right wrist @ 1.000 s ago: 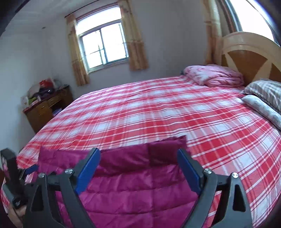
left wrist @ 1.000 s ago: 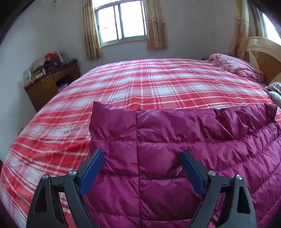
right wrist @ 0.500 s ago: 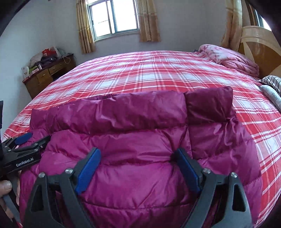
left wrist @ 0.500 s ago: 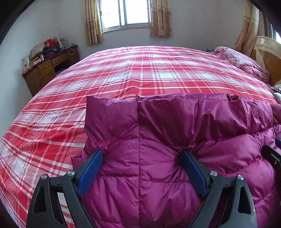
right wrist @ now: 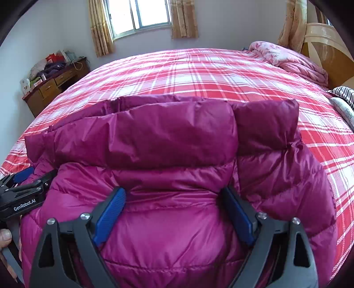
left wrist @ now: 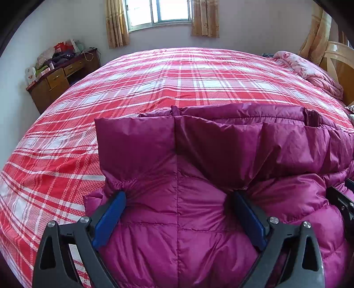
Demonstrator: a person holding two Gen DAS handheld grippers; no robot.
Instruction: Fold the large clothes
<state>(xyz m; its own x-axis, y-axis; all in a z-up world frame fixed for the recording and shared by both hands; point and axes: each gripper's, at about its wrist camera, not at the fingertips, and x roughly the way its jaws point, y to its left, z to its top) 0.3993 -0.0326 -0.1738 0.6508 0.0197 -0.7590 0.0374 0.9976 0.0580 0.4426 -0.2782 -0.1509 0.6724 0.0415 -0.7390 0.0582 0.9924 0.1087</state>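
Observation:
A magenta quilted down jacket (left wrist: 221,159) lies on the red plaid bed (left wrist: 154,84), its near part doubled over toward the far hem. My left gripper (left wrist: 179,199) stands with jaws wide apart, pressed down into the puffy fabric near the jacket's left end. My right gripper (right wrist: 174,195) is also wide apart and pushes into the jacket (right wrist: 177,137) near its right end. The fabric bulges between the blue pads (right wrist: 110,212). The left gripper's body shows at the left edge of the right wrist view (right wrist: 20,195).
A folded pink quilt (right wrist: 287,59) and striped pillows (right wrist: 345,95) lie by the wooden headboard (right wrist: 323,42) at the right. A cluttered wooden dresser (left wrist: 59,77) stands by the left wall. A curtained window (left wrist: 159,13) is in the far wall.
Both grippers have moved forward and down over the bed. The jacket's near part has come over onto the rest, and the pads now press into the fabric.

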